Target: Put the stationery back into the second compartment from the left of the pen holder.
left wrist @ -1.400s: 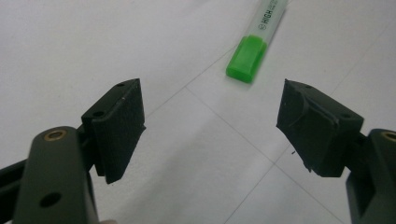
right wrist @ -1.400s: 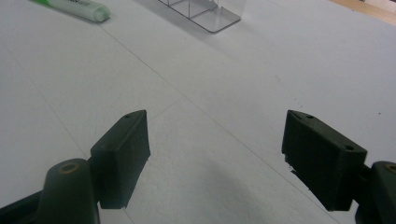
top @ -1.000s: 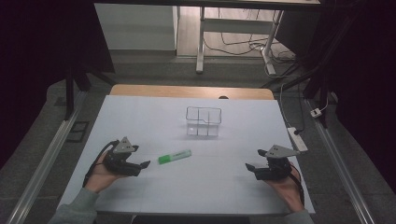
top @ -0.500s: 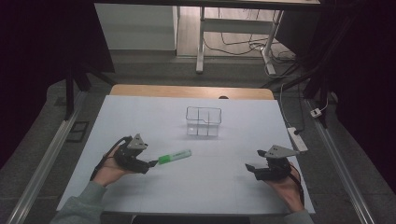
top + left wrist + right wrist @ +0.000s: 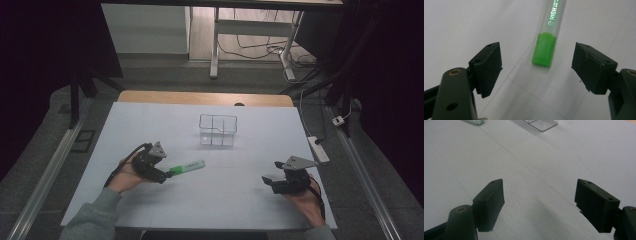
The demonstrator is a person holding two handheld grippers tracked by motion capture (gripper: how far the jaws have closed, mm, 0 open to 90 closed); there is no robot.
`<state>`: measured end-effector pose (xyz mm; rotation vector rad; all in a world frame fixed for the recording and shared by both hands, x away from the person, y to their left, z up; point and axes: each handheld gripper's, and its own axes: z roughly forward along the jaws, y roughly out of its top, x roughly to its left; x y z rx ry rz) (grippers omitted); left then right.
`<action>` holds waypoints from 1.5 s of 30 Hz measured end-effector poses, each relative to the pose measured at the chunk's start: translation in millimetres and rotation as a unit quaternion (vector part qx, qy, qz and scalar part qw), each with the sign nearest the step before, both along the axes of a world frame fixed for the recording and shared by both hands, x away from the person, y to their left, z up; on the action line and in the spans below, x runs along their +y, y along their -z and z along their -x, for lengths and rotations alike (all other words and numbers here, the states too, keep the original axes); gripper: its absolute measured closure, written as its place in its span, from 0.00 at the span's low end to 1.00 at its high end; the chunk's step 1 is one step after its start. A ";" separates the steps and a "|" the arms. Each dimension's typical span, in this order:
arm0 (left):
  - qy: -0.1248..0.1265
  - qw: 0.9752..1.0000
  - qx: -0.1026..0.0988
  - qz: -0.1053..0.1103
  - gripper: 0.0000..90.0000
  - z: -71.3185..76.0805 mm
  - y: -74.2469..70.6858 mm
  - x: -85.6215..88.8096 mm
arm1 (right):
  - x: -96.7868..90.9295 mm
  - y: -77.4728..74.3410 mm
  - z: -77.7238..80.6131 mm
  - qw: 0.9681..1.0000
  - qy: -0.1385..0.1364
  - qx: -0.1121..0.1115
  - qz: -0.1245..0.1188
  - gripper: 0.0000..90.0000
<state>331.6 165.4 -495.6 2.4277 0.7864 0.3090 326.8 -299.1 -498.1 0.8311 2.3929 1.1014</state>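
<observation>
The green highlighter (image 5: 547, 40) lies flat on the white tabletop (image 5: 150, 120), near the clear box (image 5: 218, 130). The left gripper (image 5: 167, 175) has its fingers wide open around the pen's green end, not touching it, so picking up is left to do. The right gripper (image 5: 266, 182) waits well apart from the pen, open and holding nothing.

In the left gripper view the highlighter (image 5: 548, 35) runs off the top edge at 12 o'clock, so its far end is cut away and its printed lettering breaks off after "HIGH". In the high view the left gripper (image 5: 162, 176) covers the highlighter's green end at 8 o'clock, and the fingers cannot be told apart there. In the right gripper view the clear organizer (image 5: 541, 124) is cropped at 12 o'clock, leaving a corner of its base, and a pale tip at 11 o'clock, probably the highlighter's, is also cut. The desk (image 5: 235, 200) loses its near edge behind both sleeves.
</observation>
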 end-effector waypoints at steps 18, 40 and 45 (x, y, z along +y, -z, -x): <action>0.040 0.998 0.025 -0.050 0.28 -23.5 10.6 -25.9 | -0.6 2.2 -0.3 1.000 0.004 0.007 0.005 0.26; 0.089 0.992 0.055 -0.067 0.62 -31.0 19.8 -35.8 | -0.6 4.7 -1.5 1.000 0.004 0.016 0.008 0.26; 0.104 0.990 0.065 -0.068 0.71 -31.8 19.6 -37.2 | 0.6 4.8 -1.5 1.000 0.003 0.015 0.008 0.26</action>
